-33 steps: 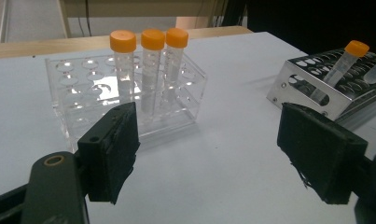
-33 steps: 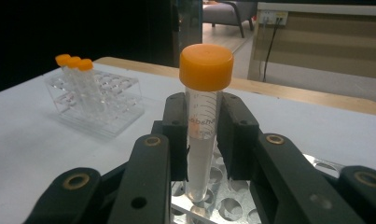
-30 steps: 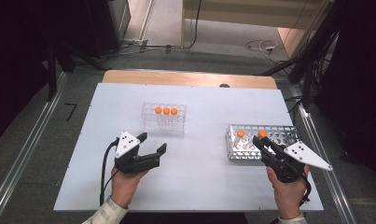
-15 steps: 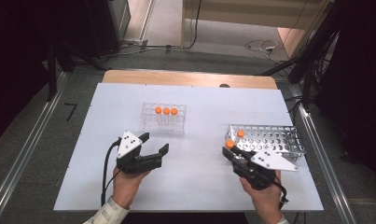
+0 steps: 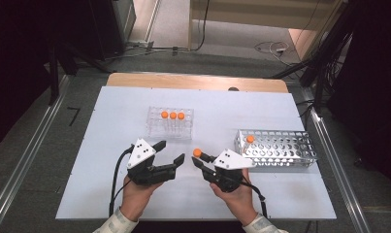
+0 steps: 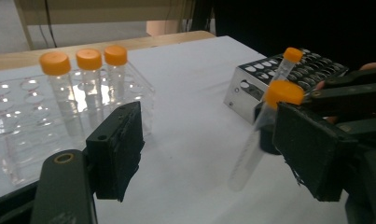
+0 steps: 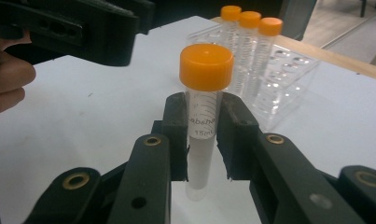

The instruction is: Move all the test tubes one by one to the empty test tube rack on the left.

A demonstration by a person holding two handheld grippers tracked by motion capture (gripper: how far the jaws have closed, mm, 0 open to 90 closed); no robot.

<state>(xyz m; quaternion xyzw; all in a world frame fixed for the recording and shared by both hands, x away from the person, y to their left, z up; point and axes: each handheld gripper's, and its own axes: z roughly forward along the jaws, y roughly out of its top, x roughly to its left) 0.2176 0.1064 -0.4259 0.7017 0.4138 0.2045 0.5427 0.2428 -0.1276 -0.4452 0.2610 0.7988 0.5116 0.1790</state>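
Right now your right hand-held gripper [image 5: 199, 160] is clenched on a clear plastic tube with an orange screw cap [image 7: 205, 116], the pads pinching it just below the cap. In the right gripper view the tube stands upright between the two black jaws, its lower end hanging free above the white bench [image 5: 261, 194]. In the high view its orange cap [image 5: 197, 153] sits near the middle of the bench, between your two hands, left of the perforated metal rack [image 5: 280, 150] and nearer to you than the clear acrylic rack [image 5: 170, 127].

Your left hand-held gripper [image 5: 171, 151] is released: its jaws stand apart with nothing between the pads, though they have just been closing a little. It lies low over the bench on the near left, pointing right toward the held tube. In the left gripper view that tube appears just beside the right-hand jaw; whether it touches that jaw is hard to tell, as the tube is blurred there.

Three more orange-capped tubes [image 5: 172, 116] stand in a row along the far edge of the clear acrylic rack. One further orange-capped tube [image 5: 250, 139] stands in the metal rack, at its far left corner. The metal rack rests on the right side of the bench, well apart from the acrylic one.
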